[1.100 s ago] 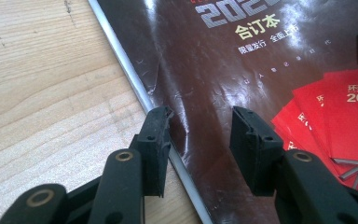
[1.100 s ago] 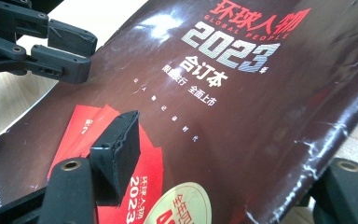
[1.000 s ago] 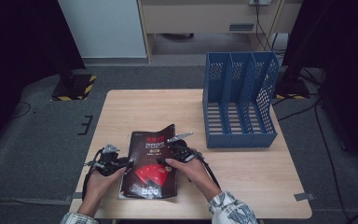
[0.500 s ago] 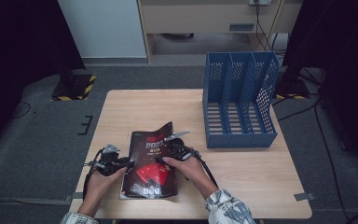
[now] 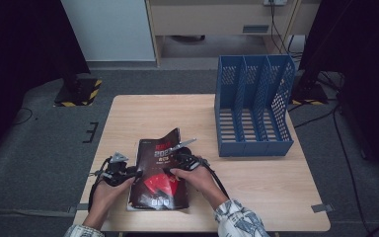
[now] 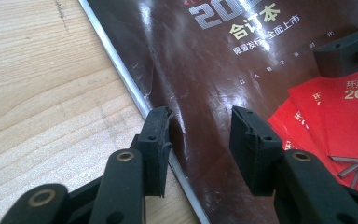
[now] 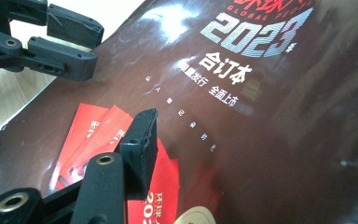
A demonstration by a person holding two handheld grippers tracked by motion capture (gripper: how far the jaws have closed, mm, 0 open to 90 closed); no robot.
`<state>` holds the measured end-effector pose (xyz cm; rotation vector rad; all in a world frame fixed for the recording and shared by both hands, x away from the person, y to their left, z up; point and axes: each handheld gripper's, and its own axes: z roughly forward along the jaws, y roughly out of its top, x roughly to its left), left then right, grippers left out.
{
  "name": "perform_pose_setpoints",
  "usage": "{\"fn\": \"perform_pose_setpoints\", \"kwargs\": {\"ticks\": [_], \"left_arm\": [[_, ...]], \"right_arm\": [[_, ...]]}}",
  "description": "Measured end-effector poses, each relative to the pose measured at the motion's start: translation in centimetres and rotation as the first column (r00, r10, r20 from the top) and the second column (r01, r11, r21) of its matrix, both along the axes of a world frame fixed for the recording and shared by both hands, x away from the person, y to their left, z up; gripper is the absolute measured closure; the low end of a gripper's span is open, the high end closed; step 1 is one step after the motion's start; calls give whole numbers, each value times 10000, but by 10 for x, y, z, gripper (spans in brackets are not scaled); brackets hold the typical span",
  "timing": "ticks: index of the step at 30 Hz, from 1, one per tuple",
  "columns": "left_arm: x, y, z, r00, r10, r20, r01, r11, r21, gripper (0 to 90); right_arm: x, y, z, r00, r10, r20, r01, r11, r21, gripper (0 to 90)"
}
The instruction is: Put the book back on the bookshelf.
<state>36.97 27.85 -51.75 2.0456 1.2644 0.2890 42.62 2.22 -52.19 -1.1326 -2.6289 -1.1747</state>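
Magazine: glossy, limp, likely slippery. Left gripper gapes astride its spine edge, best hold; right gripper, just closing, pinches raised cover.

Layout: magazine at near edge of bench, file rack at far right.

Magazine lies on the bench near its front edge, left of centre, its far right corner lifted off the surface. File rack stands on the bench's far right part, well apart from the magazine, behind and to its right. Left tongs sit at the magazine's left edge, straddling it; right tongs lie over its upper middle, just right of the left ones.
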Motion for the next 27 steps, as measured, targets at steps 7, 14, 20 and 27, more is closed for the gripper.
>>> {"fn": "perform_pose_setpoints", "kwargs": {"ticks": [7, 14, 20, 27], "left_arm": [[0, 0, 0, 10000, -6, 3, 6, 10000, -3, 582], [1, -1, 0, 10000, -40, -18, 40, 10000, -57, 587], [3, -1, -1, 9998, -119, -165, 111, 9987, -491, 539], [6, -5, -1, 9998, -153, -162, 139, 9967, -798, 305]], "right_arm": [[1, 1, 0, 10000, 8, -72, -9, 9999, -127, 524], [4, -3, 1, 9993, -376, -1, 376, 9993, -51, 726], [5, -5, 7, 9984, -527, 196, 524, 9984, 195, 804], [5, -9, 15, 9969, -373, 686, 355, 9990, 276, 830]]}}
